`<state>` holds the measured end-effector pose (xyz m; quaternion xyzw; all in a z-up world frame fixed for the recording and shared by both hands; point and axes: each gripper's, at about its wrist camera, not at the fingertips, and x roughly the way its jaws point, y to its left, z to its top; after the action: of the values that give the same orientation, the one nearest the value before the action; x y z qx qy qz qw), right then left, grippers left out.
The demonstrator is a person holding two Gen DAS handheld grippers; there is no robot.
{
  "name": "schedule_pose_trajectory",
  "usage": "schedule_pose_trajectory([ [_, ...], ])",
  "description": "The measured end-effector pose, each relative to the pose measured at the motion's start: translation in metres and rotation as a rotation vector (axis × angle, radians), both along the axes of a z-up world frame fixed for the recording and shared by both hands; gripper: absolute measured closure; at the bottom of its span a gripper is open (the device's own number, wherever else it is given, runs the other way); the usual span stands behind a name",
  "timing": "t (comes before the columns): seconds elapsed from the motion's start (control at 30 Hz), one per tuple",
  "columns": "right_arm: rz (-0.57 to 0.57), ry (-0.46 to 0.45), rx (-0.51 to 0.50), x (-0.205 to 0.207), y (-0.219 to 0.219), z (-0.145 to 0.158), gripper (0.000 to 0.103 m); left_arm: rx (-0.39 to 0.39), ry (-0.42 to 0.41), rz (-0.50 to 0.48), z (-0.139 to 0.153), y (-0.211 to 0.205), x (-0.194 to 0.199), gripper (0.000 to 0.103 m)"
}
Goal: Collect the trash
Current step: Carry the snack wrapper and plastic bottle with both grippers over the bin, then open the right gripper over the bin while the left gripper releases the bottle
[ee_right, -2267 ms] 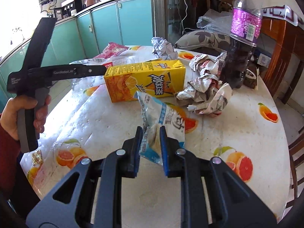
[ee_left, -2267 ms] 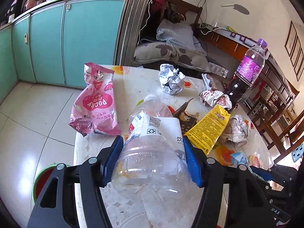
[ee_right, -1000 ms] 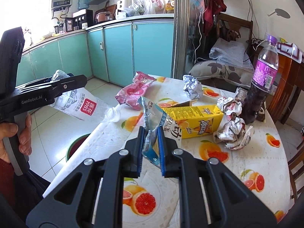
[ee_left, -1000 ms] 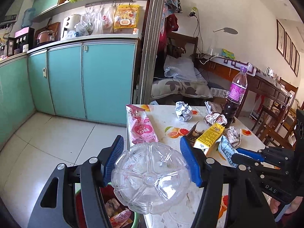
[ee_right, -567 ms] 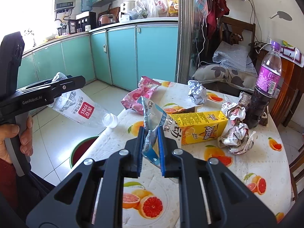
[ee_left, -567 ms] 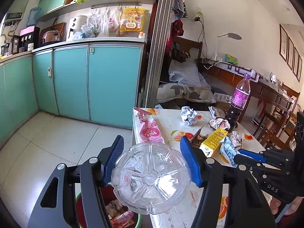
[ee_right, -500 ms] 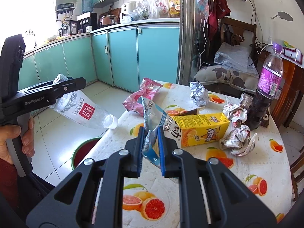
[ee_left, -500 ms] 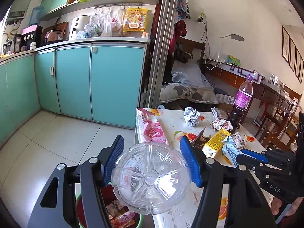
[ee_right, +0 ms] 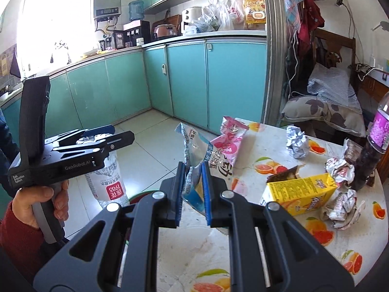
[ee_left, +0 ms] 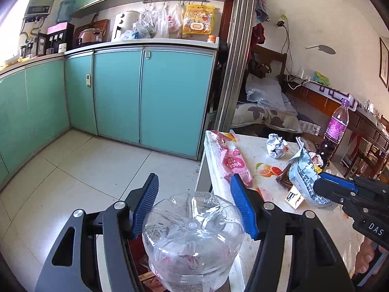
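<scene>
A clear plastic bottle (ee_left: 192, 238) hangs neck down with its base toward the camera, and my left gripper (ee_left: 194, 194) is shut on it near the base. In the right wrist view the same bottle (ee_right: 109, 185) shows a red label and hangs just above a green-rimmed bin (ee_right: 143, 193) on the floor. My right gripper (ee_right: 192, 170) is shut on a blue and white snack wrapper (ee_right: 194, 146), held above the table's left edge. The left wrist view shows this wrapper (ee_left: 301, 177) to the right of the bottle. The bin's red inside (ee_left: 137, 250) shows under the bottle.
The fruit-print table (ee_right: 262, 146) carries a pink snack bag (ee_right: 228, 143), a yellow juice carton (ee_right: 301, 192), crumpled foil balls (ee_right: 296, 141) and wrappers (ee_right: 340, 168), and a purple-labelled drink bottle (ee_right: 379, 131). Teal cabinets line the far wall beyond a tiled floor.
Both hands have moved left, off the table's edge. The bottle has swung from lying sideways to hanging neck down over the bin. The right gripper has risen with the wrapper.
</scene>
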<state>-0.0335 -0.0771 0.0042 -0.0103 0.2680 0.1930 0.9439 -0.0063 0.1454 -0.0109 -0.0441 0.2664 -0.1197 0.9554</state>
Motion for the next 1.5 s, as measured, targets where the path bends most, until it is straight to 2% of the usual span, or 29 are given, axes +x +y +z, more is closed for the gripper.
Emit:
schedule_pose_trajectory([
  [0.2,0.07,0.059,0.052,0.025,0.023,-0.006,0.089,0.01,0.043,0.059,-0.012,0.023,0.009,0.044],
  [0.5,0.156,0.236,0.131,0.067,0.06,-0.042,0.089,0.014,0.122,0.137,-0.036,0.054,0.021,0.044],
  [0.8,0.185,0.318,0.091,0.082,0.084,-0.076,0.089,0.012,0.176,0.159,-0.056,0.066,0.034,0.044],
  [1.23,0.197,0.366,0.069,0.092,0.093,-0.093,0.089,0.018,0.213,0.168,-0.069,0.061,0.048,0.044],
  [1.33,0.198,0.385,0.08,0.095,0.095,-0.097,0.081,0.014,0.22,0.179,-0.071,0.061,0.05,0.044],
  [1.4,0.192,0.383,0.099,0.097,0.092,-0.096,0.071,0.013,0.227,0.178,-0.072,0.061,0.05,0.044],
  [1.5,0.182,0.374,0.106,0.098,0.088,-0.095,0.07,0.019,0.23,0.182,-0.073,0.059,0.051,0.044],
])
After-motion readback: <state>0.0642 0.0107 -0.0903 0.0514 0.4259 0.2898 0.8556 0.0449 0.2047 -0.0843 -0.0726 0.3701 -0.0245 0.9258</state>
